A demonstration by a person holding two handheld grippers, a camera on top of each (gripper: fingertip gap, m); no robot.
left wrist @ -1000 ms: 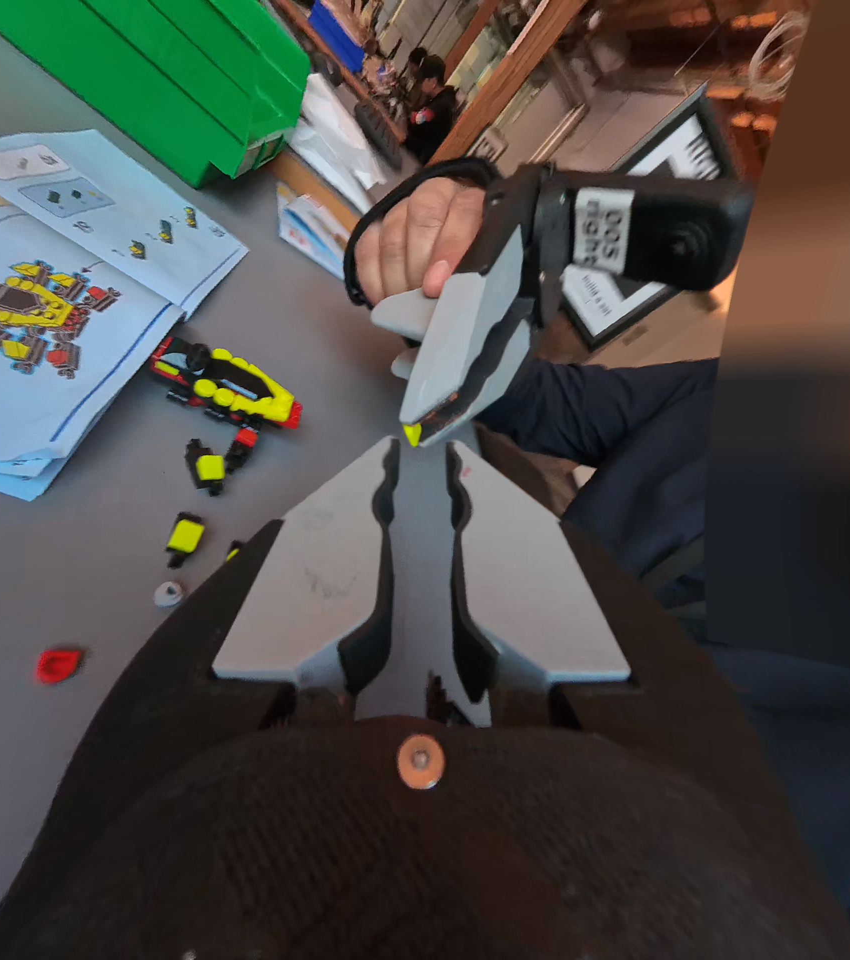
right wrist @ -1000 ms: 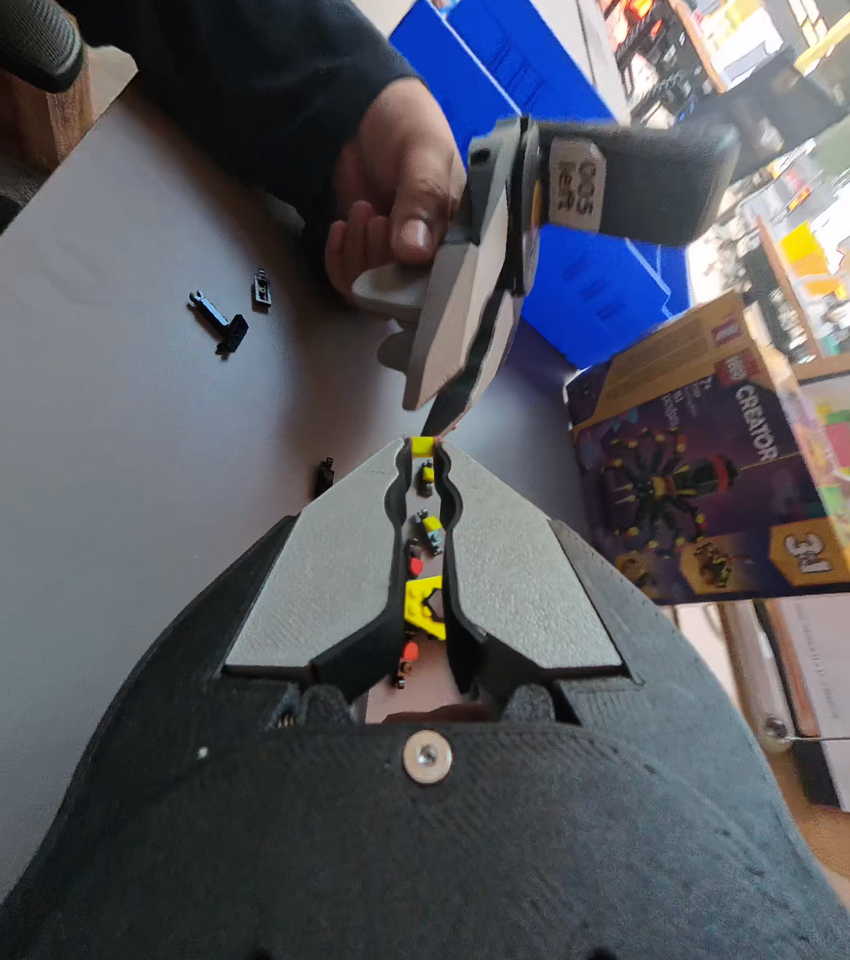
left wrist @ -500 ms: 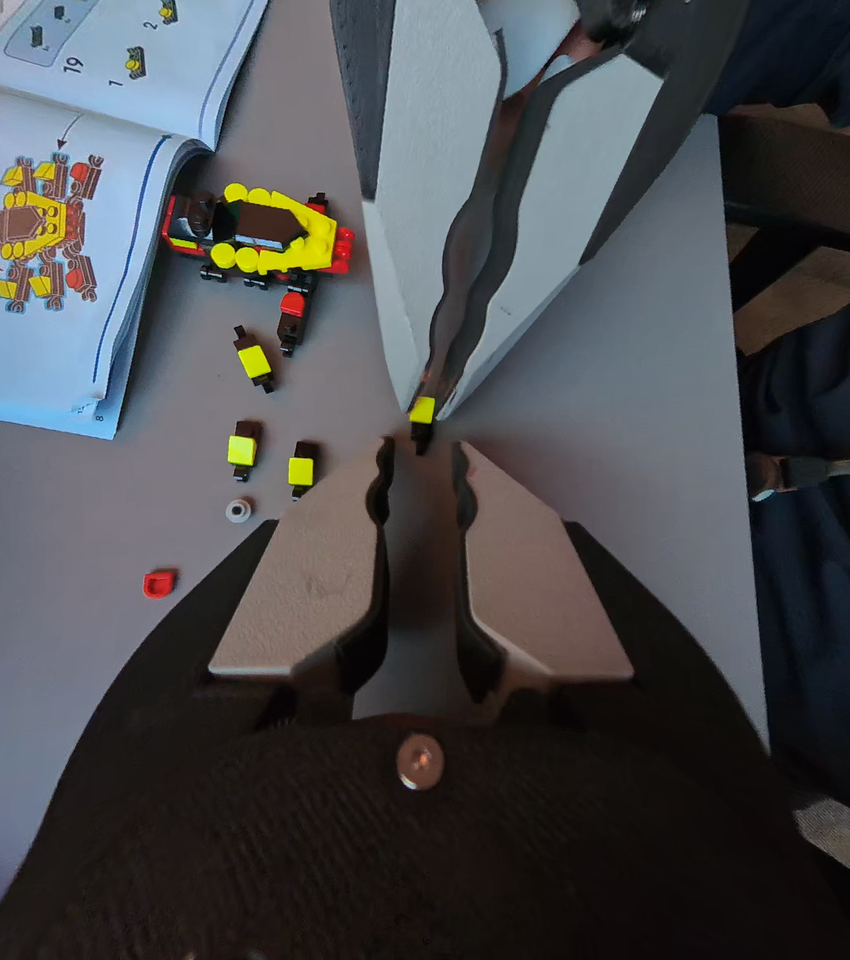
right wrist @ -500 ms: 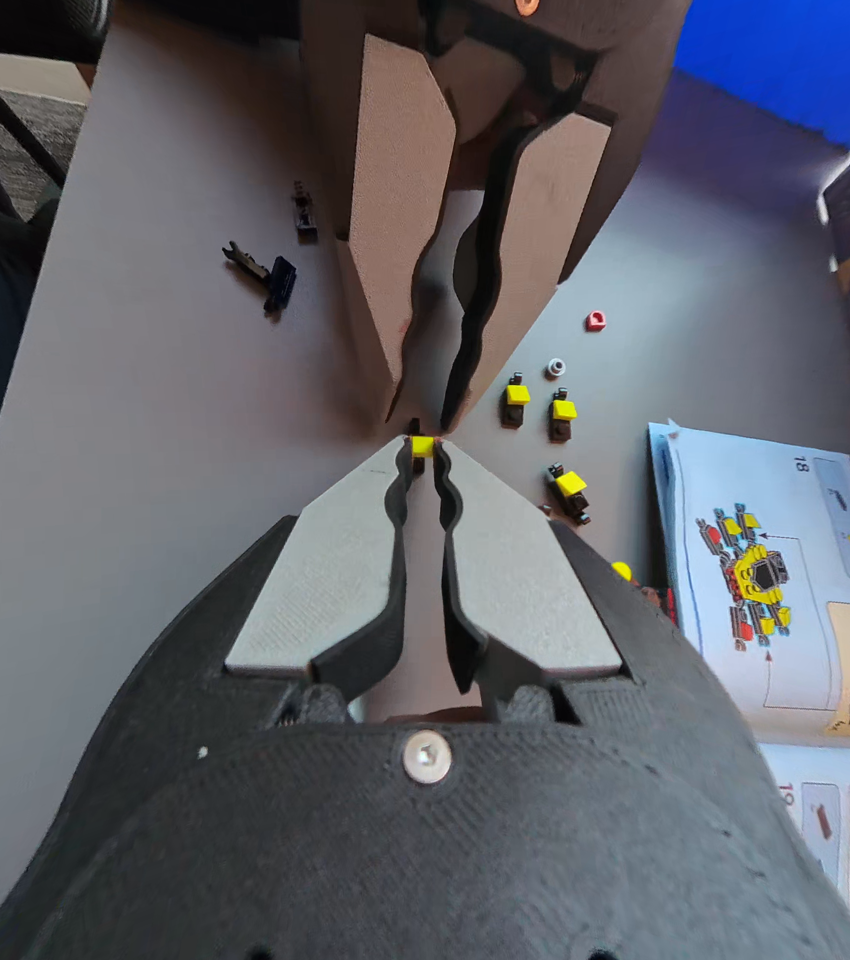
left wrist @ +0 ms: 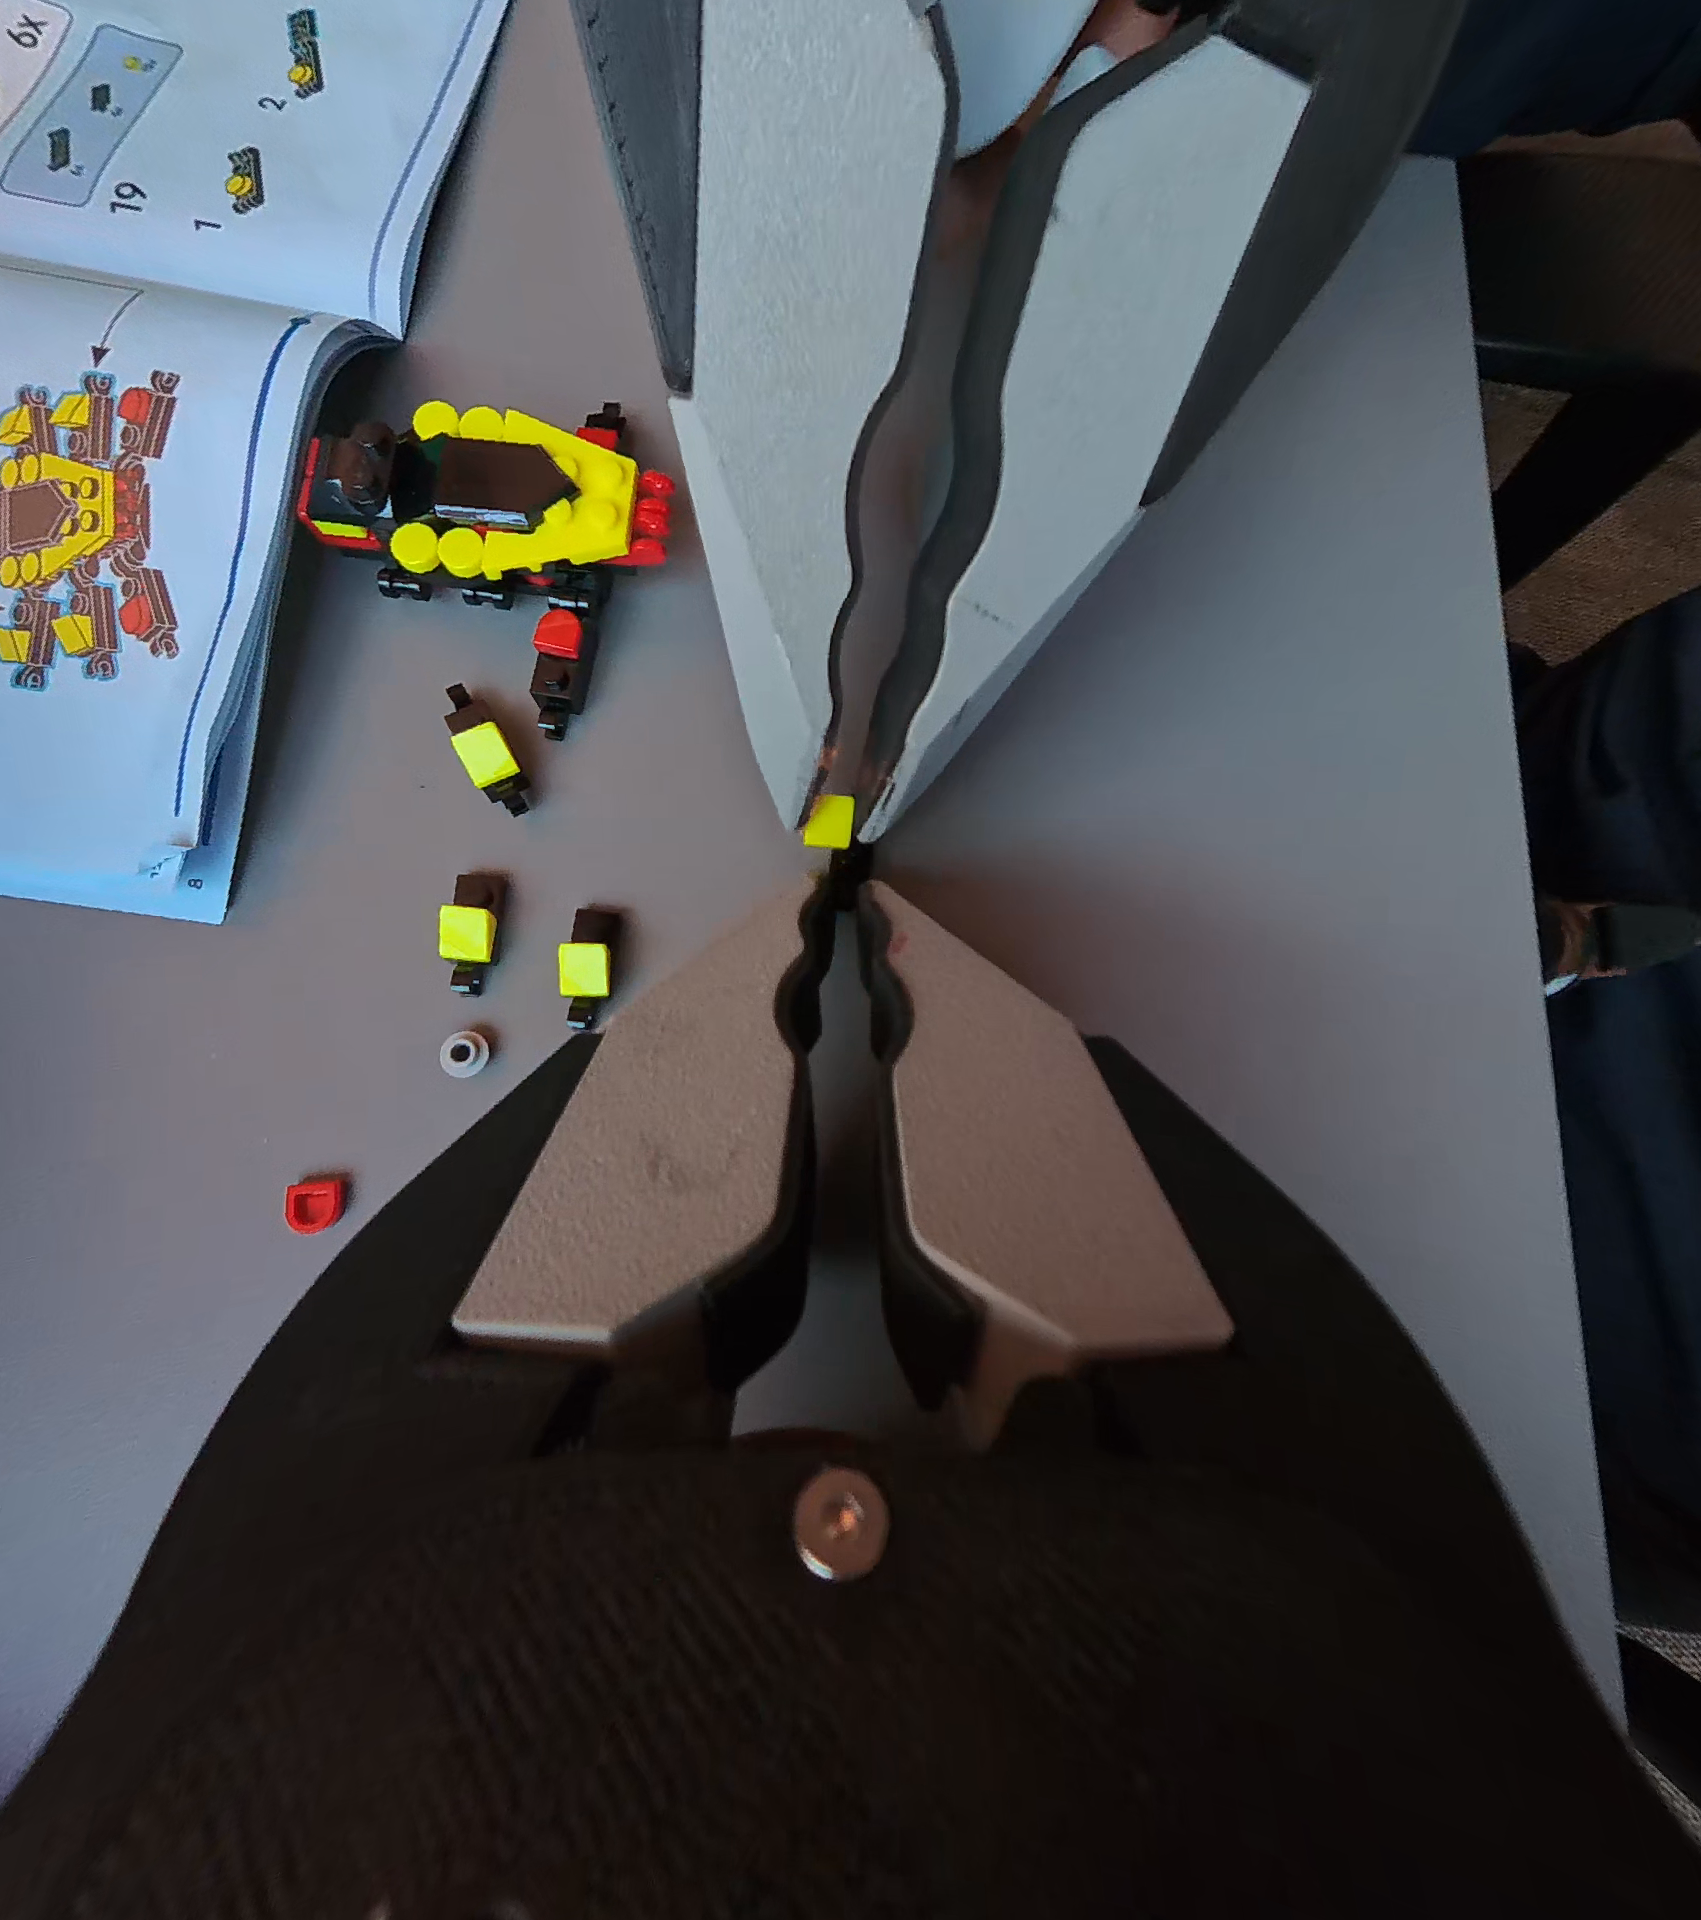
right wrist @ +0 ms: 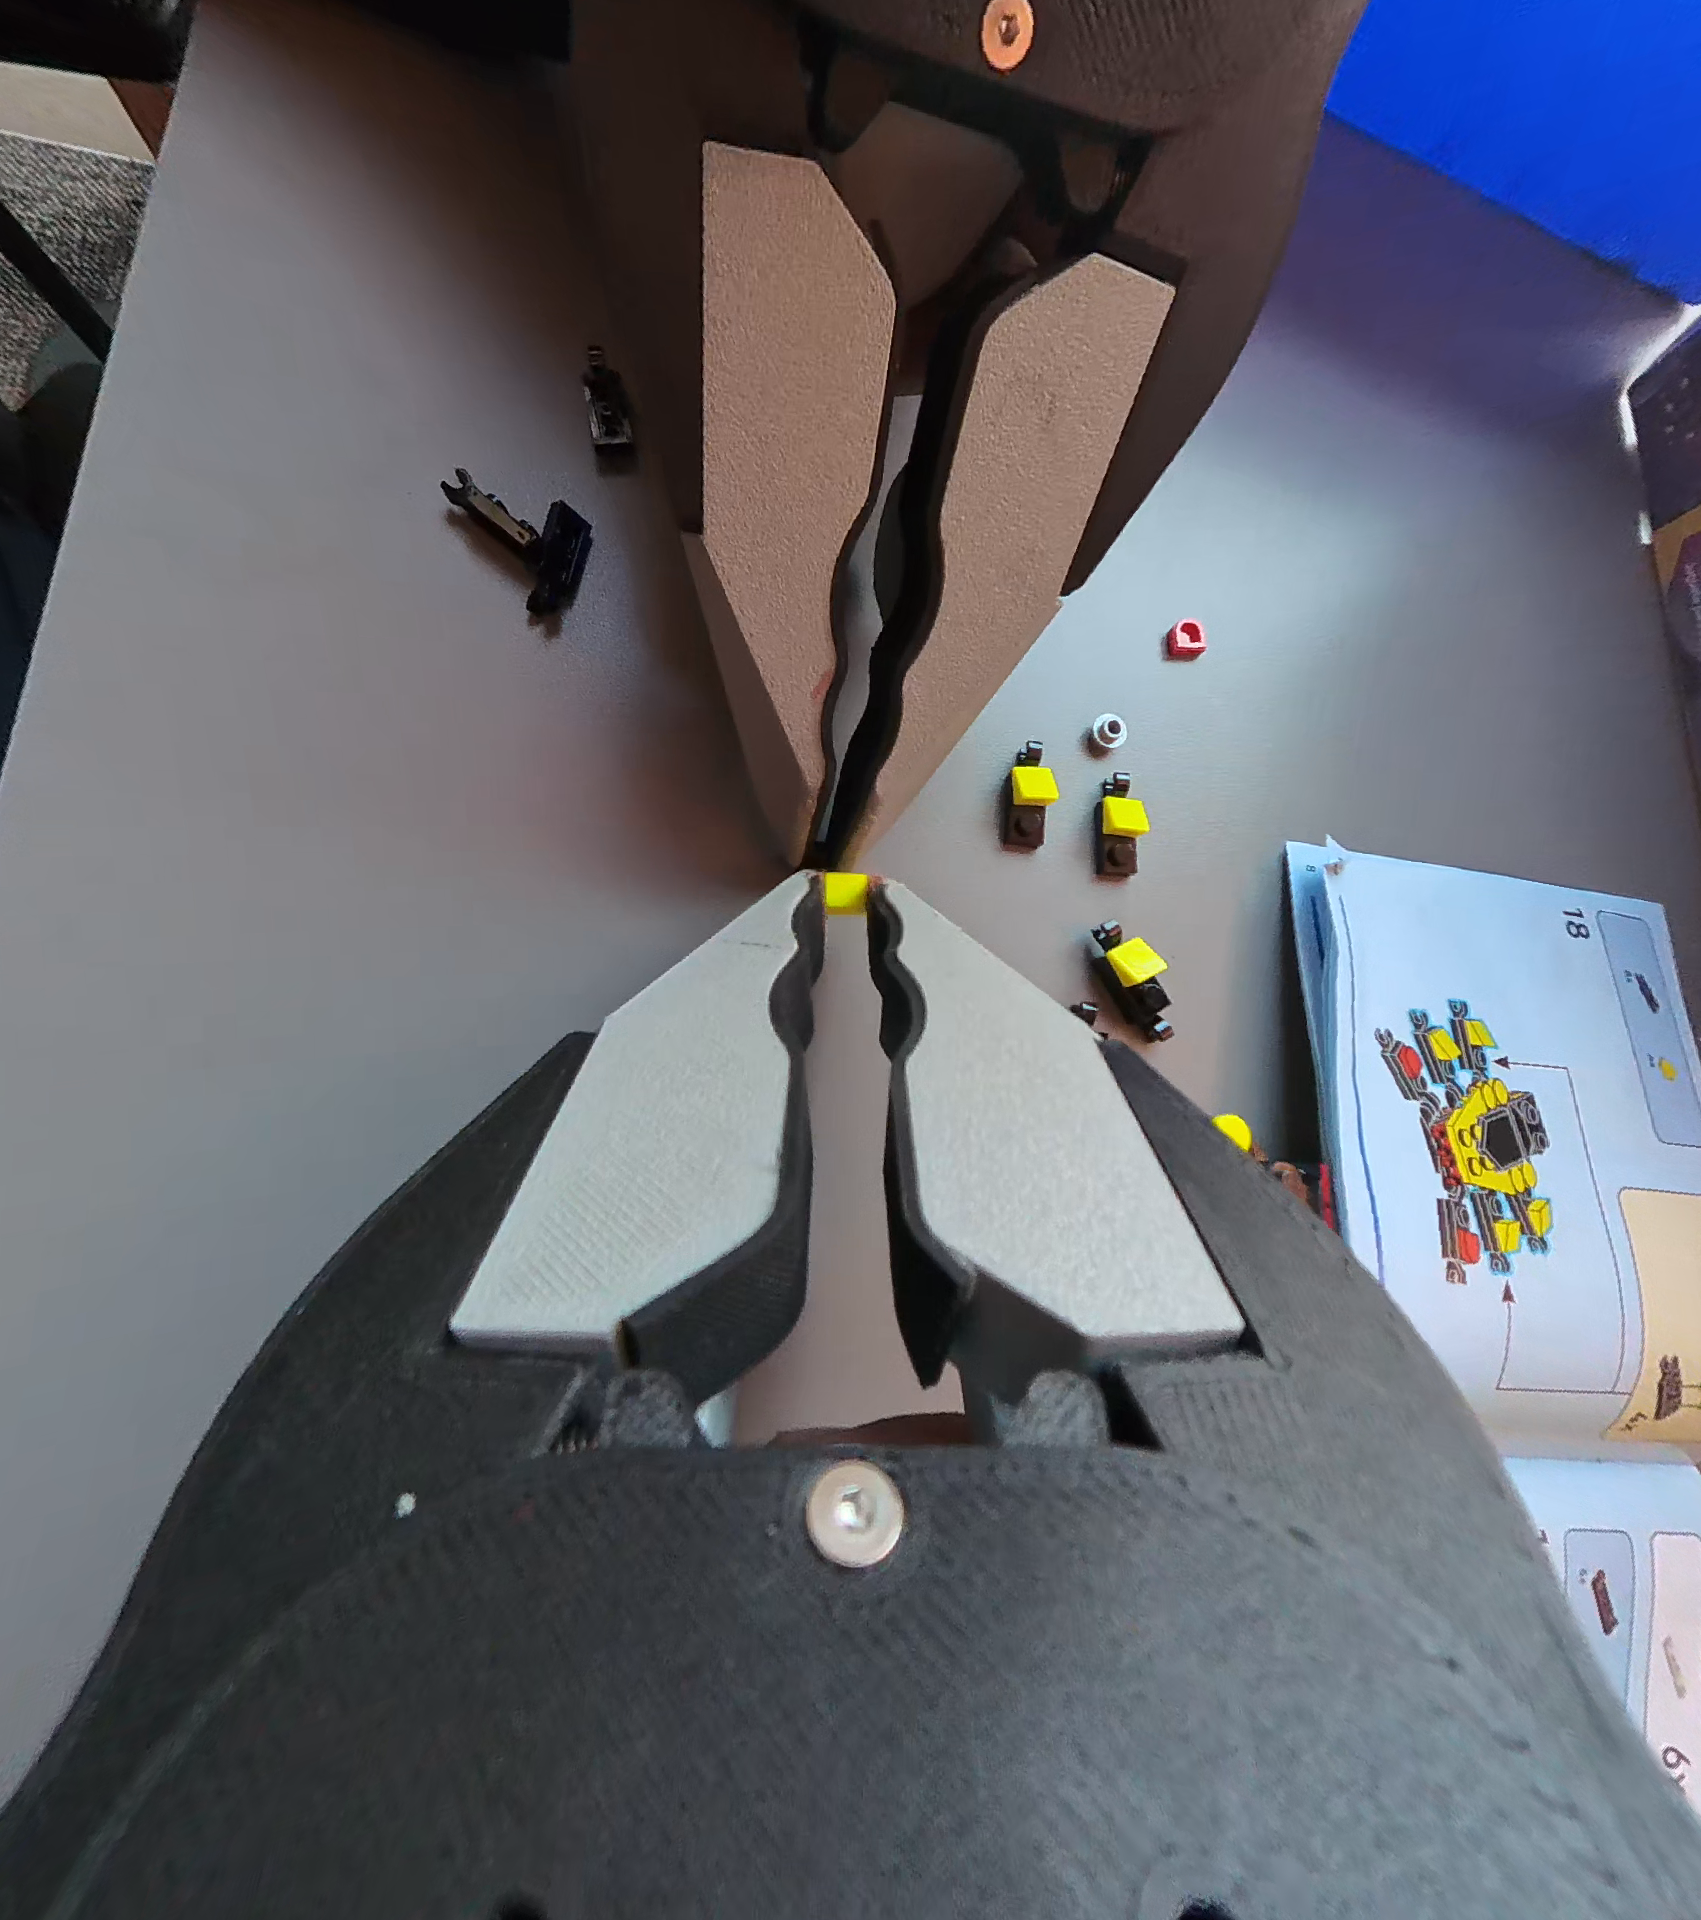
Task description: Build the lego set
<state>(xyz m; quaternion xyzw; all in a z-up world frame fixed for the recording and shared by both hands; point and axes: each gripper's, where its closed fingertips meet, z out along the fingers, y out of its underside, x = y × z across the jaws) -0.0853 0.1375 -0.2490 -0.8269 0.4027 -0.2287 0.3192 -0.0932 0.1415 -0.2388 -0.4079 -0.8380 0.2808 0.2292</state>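
The lego set lies spread over the grey tabletop (left wrist: 1189, 790). Its open instruction booklet (left wrist: 67, 582) is the largest piece, at ten o'clock in the left wrist view. Just beside the booklet's edge sits the part-built yellow, black and red model (left wrist: 493, 499), at eleven o'clock. Below it lie three small black-and-yellow leg pieces (left wrist: 472, 930), then a pale round stud (left wrist: 465, 1051) and a red tile (left wrist: 314, 1203) toward eight o'clock. In the right wrist view, two loose black clip pieces (right wrist: 524, 530) rest at eleven o'clock, well apart from the rest.

The right gripper (right wrist: 844, 896) is closed to a narrow gap on a small yellow slope brick (right wrist: 844, 894) at its tips. The left gripper (left wrist: 838, 891) meets it tip to tip, pinched nearly together on a tiny black clip part (left wrist: 846, 868) that touches the yellow brick; how much of the part is held is hidden.

These bricks look hard, light and smooth, so they will likely twist or pop out of a pinch. Hold each by its flat opposite sides, squarely, and press straight along the studs.
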